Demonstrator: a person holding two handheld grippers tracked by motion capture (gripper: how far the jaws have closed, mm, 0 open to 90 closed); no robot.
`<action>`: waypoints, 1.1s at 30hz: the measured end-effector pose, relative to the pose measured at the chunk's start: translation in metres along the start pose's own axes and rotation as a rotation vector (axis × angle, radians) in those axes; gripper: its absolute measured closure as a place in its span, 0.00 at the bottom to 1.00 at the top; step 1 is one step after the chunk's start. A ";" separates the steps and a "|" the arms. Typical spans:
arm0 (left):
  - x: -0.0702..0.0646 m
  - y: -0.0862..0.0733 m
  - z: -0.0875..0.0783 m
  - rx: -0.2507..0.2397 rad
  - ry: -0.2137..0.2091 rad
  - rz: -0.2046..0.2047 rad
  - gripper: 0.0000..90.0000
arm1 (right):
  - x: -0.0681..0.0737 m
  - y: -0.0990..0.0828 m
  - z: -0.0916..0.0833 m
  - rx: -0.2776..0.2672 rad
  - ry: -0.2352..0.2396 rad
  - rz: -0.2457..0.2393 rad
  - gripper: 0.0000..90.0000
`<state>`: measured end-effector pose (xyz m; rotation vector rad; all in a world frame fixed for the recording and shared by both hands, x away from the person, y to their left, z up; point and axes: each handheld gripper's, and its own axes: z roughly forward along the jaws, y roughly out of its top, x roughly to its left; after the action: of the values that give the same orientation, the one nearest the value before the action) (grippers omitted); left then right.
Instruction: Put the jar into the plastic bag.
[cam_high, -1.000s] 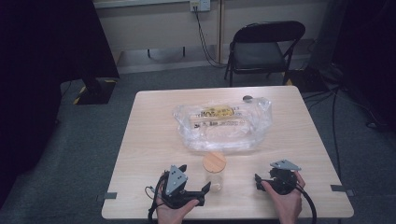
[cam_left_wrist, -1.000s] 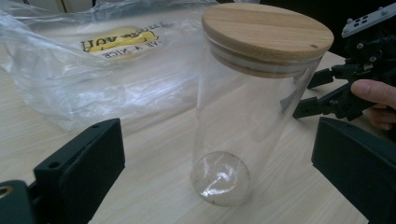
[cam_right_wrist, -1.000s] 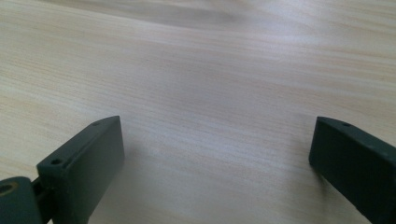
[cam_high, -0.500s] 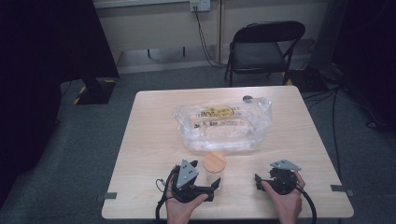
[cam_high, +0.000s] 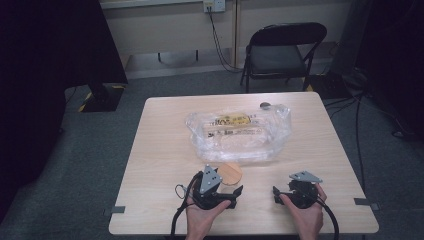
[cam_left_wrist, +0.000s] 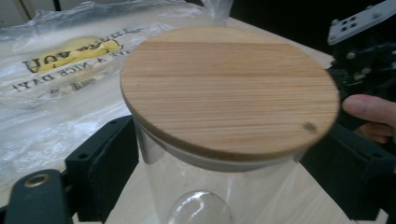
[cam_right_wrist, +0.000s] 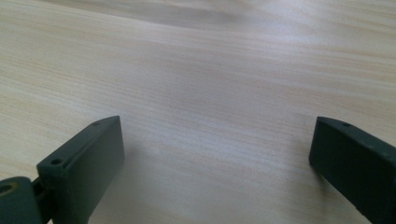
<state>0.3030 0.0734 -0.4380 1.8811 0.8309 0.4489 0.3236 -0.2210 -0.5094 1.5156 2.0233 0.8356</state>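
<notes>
Left gripper view puts the upright clear glass jar with round bamboo lid (cam_left_wrist: 229, 88) between the left gripper (cam_left_wrist: 233, 186), whose half-closed jaws flank without visibly pressing it, while the released right gripper (cam_high: 295, 192) waits toward three o'clock.

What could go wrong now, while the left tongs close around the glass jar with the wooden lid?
The left tongs have just been closing with the jar between them. The glass is smooth, so it might slip or tip. The wooden lid appears only to rest on top and is wider than the glass; it could fall if the jar tilts. The plastic bag lies close behind the jar and may catch.
</notes>
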 end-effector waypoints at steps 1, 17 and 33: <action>0.000 0.000 0.002 0.007 0.007 0.008 0.15 | 0.000 0.000 0.000 0.001 0.000 0.001 0.03; 0.001 0.000 0.009 0.024 -0.010 0.040 0.28 | 0.000 0.000 0.000 0.001 0.000 0.001 0.03; 0.007 -0.002 0.005 -0.002 0.001 0.003 0.28 | 0.000 0.000 0.000 0.000 0.000 -0.002 0.03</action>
<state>0.3098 0.0758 -0.4425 1.8807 0.8286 0.4526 0.3237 -0.2211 -0.5094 1.5132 2.0246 0.8343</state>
